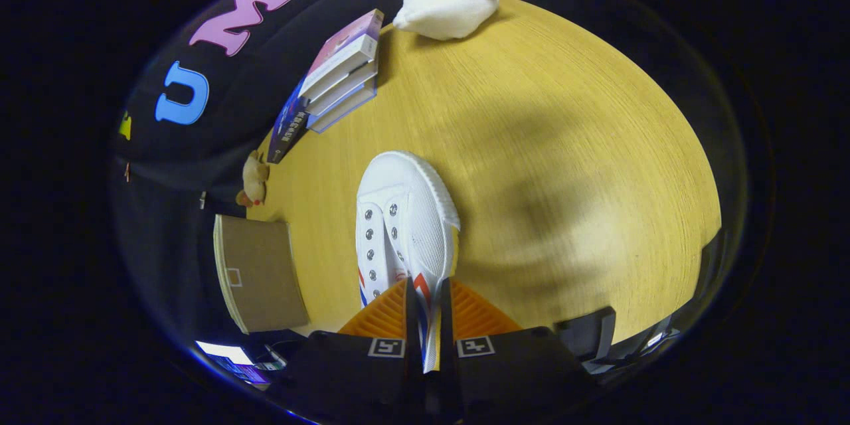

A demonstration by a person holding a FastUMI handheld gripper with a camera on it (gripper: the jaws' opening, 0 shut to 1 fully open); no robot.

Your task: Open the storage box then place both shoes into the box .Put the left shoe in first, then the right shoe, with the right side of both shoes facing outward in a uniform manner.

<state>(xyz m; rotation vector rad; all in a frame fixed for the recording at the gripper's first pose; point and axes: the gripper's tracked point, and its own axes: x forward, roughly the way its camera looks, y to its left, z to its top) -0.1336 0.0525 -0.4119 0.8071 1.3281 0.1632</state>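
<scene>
A white canvas shoe [405, 226] with red and blue side stripes hangs above the wooden table [564, 166], toe pointing away from me. My gripper [428, 309] is shut on the shoe's side wall near the heel, both orange fingers [385, 315] pressing on it. The shoe's lace eyelets face up and to the left. A brown cardboard box [259, 272] with its flap showing sits to the left of the fingers, at the table's edge.
A stack of books [339, 76] lies beyond the shoe to the left. A white plush toy [448, 8] rests at the far end of the table. A small tan plush figure [254, 178] sits near the box. Dark equipment [591, 335] stands right of the fingers.
</scene>
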